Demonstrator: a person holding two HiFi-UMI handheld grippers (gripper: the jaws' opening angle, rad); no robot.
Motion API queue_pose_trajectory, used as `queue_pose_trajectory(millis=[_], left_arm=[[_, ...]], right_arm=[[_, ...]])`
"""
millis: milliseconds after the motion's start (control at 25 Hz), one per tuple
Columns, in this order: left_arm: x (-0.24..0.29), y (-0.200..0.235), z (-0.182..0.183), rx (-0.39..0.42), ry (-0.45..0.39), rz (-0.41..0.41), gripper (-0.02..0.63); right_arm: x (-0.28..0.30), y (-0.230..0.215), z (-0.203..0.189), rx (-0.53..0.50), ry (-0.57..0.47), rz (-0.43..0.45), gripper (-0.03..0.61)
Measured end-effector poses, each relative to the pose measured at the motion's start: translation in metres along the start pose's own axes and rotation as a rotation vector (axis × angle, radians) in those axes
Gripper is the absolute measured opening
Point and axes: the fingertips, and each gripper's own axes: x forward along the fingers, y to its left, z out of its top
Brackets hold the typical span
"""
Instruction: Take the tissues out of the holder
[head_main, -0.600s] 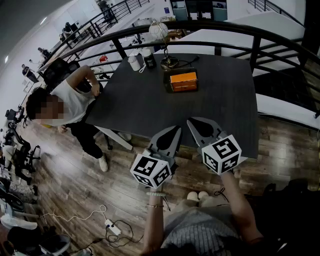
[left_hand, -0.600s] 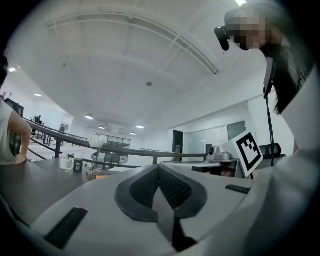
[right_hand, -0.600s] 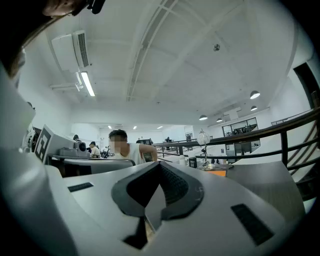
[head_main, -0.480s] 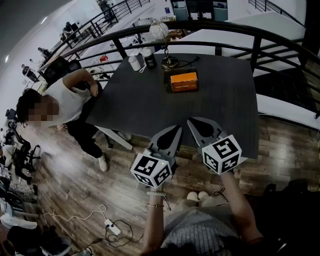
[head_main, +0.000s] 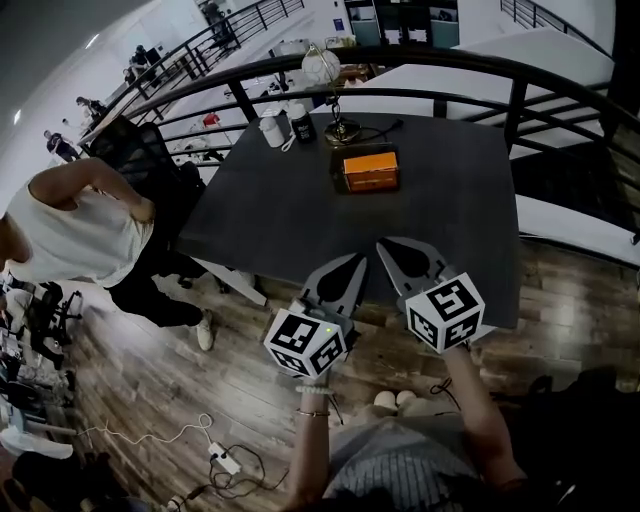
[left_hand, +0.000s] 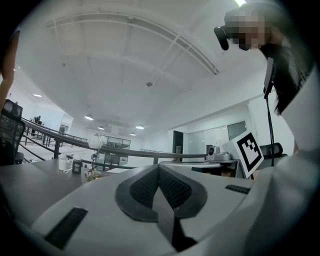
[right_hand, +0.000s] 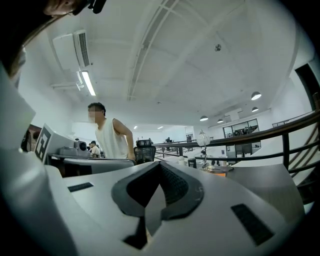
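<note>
Apparently the reach has not yet started: the left gripper (head_main: 350, 263) and right gripper (head_main: 384, 246) hover side by side at the near edge of the table (head_main: 280, 210), both clenched on nothing. The next move calls for reaching forward, parting one pair of jaws and pinching the top tissue. The holder (head_main: 370, 170), an orange box in a dark frame, sits well apart at the far side near a lamp (head_main: 339, 127); any protruding tissue is too small to tell.

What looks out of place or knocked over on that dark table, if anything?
Nothing stands out. The orange tissue holder sits flat on the table. The lamp, white cup and dark cup stand upright at the far edge. Nothing looks spilled.
</note>
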Motion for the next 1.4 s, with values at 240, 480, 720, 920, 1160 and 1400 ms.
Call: queue_pose_trajectory(millis=[240,480,720,920,1160,1400], left_arm=[[0.010,0.008,0.000,0.002,-0.003,0.008,0.008],[0.026,0.018,-0.003,-0.001,-0.002,0.019,0.008],[0.044,0.026,-0.004,0.001,-0.007,0.041,0.008],[0.052,0.031,-0.004,-0.009,-0.011,0.058,0.008],[0.069,0.047,-0.002,-0.005,-0.002,0.050,0.008],[0.094,0.075,-0.005,-0.004,0.011,-0.016,0.008]], right_arm=[[0.008,-0.011,0.000,0.005,-0.006,0.005,0.012],[0.019,-0.023,0.000,0.014,-0.014,0.029,0.012],[0.028,-0.041,0.001,0.021,-0.023,0.053,0.012],[0.034,-0.050,0.003,0.030,-0.021,0.075,0.014],[0.048,-0.063,0.007,0.017,-0.016,0.081,0.014],[0.077,-0.087,0.003,0.034,-0.021,0.030,0.014]])
